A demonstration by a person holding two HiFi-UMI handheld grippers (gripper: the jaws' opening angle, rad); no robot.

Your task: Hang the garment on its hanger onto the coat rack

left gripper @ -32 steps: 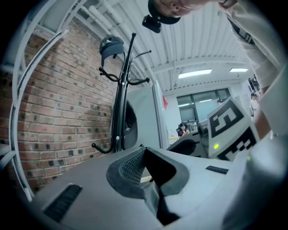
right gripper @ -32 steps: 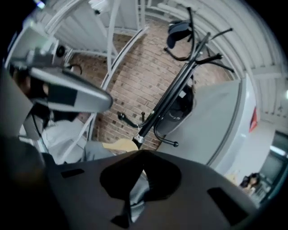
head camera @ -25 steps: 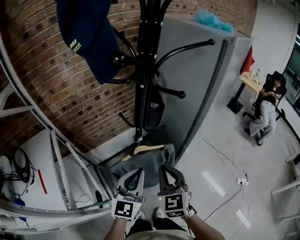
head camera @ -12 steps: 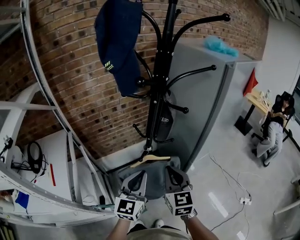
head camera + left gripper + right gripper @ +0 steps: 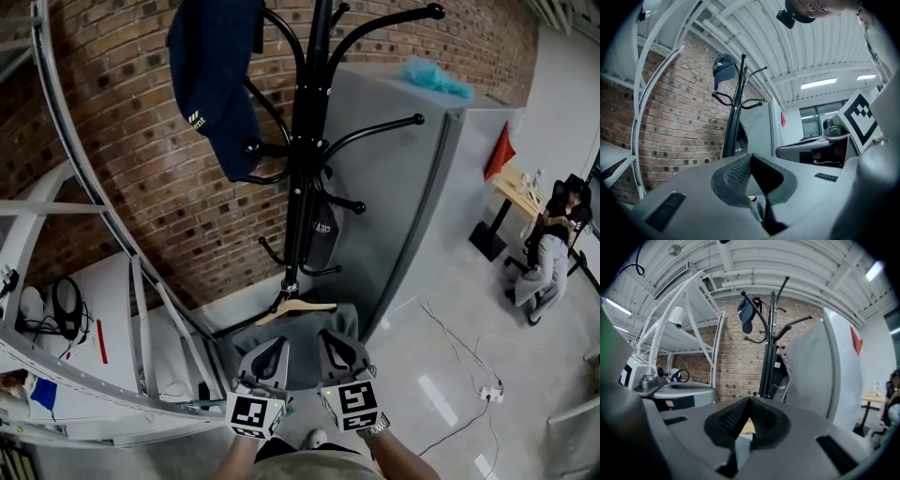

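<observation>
Hanger [image 5: 298, 308] half under garment [image 5: 302, 345] (ends covered)

Cap [image 5: 211, 84] on coat rack [image 5: 302, 187] — wall [image 5: 122, 187] behind, cabinet [image 5: 394, 206] right, garment [image 5: 300, 339] on hanger [image 5: 300, 307] before its base

The grey garment [image 5: 298, 349] is draped over a pale wooden hanger [image 5: 302, 307]. The left gripper [image 5: 274, 345] and the right gripper [image 5: 330, 341] are each clamped on the cloth, one at each side. The hanger's bar lies roughly level just past the jaw tips. The black coat rack [image 5: 302, 169] stands upright ahead of both claws, with its curved, knob-tipped arms reaching out higher up.
</observation>
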